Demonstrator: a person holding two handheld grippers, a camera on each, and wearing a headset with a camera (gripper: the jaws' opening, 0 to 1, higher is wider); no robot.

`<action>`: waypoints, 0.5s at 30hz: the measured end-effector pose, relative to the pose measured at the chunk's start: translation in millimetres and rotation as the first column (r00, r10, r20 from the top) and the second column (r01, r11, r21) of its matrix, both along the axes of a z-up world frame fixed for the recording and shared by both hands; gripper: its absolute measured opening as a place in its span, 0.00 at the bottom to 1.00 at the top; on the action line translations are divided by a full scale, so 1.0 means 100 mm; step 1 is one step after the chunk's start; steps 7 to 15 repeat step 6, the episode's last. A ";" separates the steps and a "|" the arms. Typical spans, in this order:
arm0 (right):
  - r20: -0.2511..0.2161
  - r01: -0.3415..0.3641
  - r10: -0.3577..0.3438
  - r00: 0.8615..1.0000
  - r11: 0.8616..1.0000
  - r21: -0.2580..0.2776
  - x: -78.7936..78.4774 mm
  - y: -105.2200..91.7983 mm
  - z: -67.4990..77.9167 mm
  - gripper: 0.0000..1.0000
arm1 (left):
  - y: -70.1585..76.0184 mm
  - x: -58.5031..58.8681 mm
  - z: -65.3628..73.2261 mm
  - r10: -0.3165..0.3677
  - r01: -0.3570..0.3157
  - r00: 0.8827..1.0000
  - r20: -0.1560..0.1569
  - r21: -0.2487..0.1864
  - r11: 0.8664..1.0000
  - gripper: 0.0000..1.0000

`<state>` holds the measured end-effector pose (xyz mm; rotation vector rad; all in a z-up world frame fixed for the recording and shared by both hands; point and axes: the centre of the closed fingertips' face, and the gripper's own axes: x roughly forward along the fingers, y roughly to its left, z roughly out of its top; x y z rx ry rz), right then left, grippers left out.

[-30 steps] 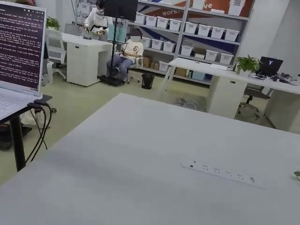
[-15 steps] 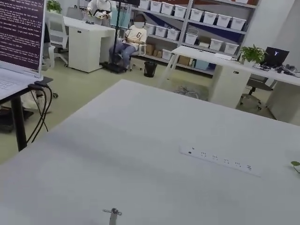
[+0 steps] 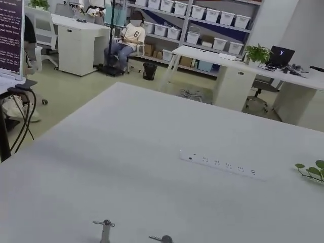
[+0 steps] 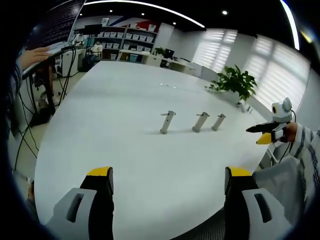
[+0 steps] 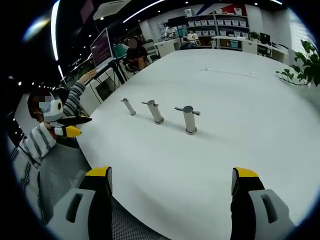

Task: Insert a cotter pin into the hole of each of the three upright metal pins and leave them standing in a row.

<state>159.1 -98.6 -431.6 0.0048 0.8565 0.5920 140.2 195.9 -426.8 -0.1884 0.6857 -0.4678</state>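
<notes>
Three upright metal pins stand in a row on the white table. In the left gripper view they are the left pin (image 4: 167,122), the middle pin (image 4: 200,121) and the right pin (image 4: 218,121). A thin cotter pin crosses the top of the left one. In the right gripper view the row runs (image 5: 128,106), (image 5: 155,111), (image 5: 188,119), and the nearest carries a cotter pin. Two pins (image 3: 105,230) (image 3: 165,239) peek in at the head view's bottom edge. My left gripper (image 4: 169,175) and right gripper (image 5: 172,175) are open, empty, and held well back from the row.
A white power strip (image 3: 218,164) lies across the table beyond the pins. Plant leaves (image 3: 312,170) reach in at the right edge, and the plant (image 4: 233,82) stands behind the row. A laptop on a stand (image 3: 10,40) sits off the table's left side.
The head camera has tilted down, which brings the tops of two pins into the bottom of its view. Nothing on the table has visibly moved.
</notes>
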 end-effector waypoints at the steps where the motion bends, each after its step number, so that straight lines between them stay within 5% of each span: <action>1: 0.001 0.000 0.000 1.000 1.000 -0.001 0.01 0.00 0.00 0.98 | 0.01 0.00 0.00 0.001 -0.002 1.000 0.002 0.004 1.000 0.90; 15: 0.013 -0.005 0.005 1.000 1.000 -0.011 0.04 -0.03 0.01 0.98 | 0.03 0.01 0.01 0.013 -0.013 1.000 -0.006 0.000 1.000 0.85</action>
